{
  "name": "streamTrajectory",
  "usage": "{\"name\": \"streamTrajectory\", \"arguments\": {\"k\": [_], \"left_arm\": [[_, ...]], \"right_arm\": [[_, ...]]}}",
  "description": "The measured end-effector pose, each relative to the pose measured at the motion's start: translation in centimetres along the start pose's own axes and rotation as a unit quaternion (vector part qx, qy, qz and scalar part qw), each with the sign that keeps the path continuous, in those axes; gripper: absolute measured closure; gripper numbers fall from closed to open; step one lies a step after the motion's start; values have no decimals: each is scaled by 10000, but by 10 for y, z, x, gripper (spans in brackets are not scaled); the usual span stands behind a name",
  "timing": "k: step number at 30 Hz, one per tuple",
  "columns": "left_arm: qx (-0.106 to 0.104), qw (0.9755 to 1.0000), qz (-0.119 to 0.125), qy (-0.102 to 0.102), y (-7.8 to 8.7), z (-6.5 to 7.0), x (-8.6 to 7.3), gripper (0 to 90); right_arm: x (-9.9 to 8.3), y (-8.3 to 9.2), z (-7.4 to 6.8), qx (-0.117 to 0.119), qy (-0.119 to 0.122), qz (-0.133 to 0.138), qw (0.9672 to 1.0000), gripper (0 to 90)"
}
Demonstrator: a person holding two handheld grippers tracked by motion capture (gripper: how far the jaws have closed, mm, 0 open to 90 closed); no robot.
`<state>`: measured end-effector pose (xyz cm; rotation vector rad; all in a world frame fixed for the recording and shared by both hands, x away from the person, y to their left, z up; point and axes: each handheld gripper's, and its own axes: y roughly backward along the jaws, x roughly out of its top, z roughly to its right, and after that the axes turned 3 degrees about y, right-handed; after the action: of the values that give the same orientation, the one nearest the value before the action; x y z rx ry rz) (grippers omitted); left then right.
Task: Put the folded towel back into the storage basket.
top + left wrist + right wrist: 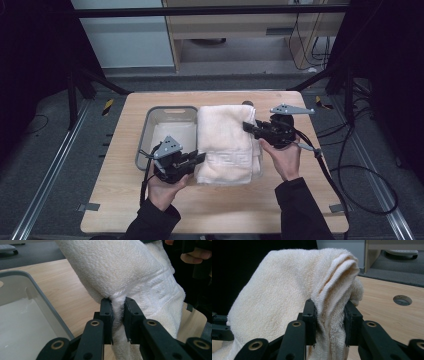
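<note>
A folded cream towel (225,145) hangs between my two grippers over the wooden table (215,205), right of a grey bin (145,131). My left gripper (200,157) is shut on the towel's near left edge; in the left gripper view its jaws pinch a fold of the towel (140,272) at my left gripper (118,308). My right gripper (248,126) is shut on the towel's far right edge. In the right gripper view the towel (287,290) drapes over and bunches between the jaws of my right gripper (329,312).
The grey bin (37,292) with a pale bottom lies left of the towel. A round hole (402,300) sits in the tabletop beyond the right gripper. A wooden cabinet (240,30) and cables (360,170) stand behind and right of the table.
</note>
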<state>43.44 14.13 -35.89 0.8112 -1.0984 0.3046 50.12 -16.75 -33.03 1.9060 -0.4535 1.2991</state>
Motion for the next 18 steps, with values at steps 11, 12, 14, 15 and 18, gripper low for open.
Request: {"name": "streamTrajectory", "arguments": {"k": [11, 12, 14, 15, 18], "left_arm": [[148, 9998, 113, 47, 11, -9, 6, 779], [161, 9998, 131, 56, 12, -10, 6, 779], [177, 9997, 155, 63, 15, -12, 8, 779], [177, 9997, 155, 63, 15, -12, 8, 779], [217, 9995, 221, 112, 21, -18, 10, 779]], "right_arm": [[14, -11, -9, 32, 86, 25, 10000, 685], [16, -13, -10, 42, 95, 32, 9999, 685], [20, -15, -12, 61, 105, 40, 9999, 684], [21, -16, -13, 64, 120, 42, 9999, 684], [26, -19, -16, 81, 144, 62, 9998, 684]]}}
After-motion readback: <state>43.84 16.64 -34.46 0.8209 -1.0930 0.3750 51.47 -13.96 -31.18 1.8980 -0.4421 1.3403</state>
